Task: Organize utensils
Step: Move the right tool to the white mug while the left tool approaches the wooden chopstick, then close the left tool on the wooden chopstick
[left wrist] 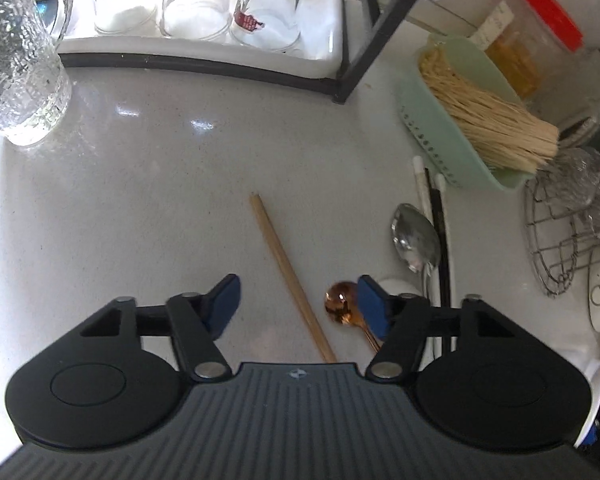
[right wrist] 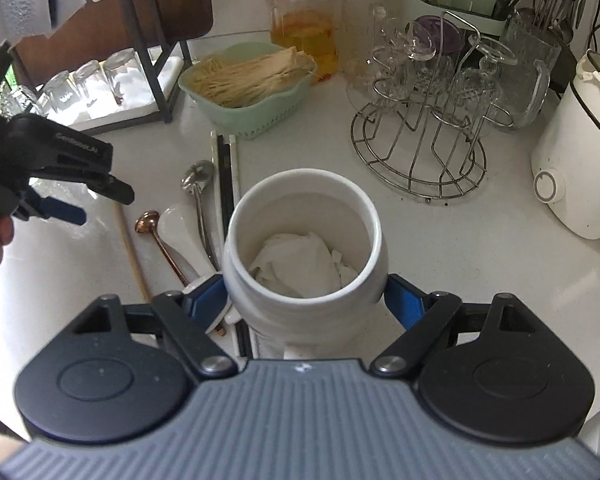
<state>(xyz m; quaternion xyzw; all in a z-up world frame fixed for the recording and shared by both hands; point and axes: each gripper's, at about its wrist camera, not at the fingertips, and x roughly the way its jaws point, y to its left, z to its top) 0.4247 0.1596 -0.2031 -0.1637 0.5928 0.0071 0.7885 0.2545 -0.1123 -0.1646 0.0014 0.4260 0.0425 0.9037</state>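
My left gripper hangs open over a single wooden chopstick that lies between its fingers without touching the pads. A copper spoon lies against the right finger. To the right are a silver spoon and white and black chopsticks. In the right wrist view, my right gripper is shut on a white ceramic jar, with a blue pad against each side. Crumpled white paper lies inside the jar. The left gripper appears at the left, above the wooden chopstick.
A green basket of bamboo sticks sits behind the utensils. A wire rack holding glasses, a red-lidded jar and a white appliance stand to the right. A glass pitcher and a tray of upturned glasses are at the far left.
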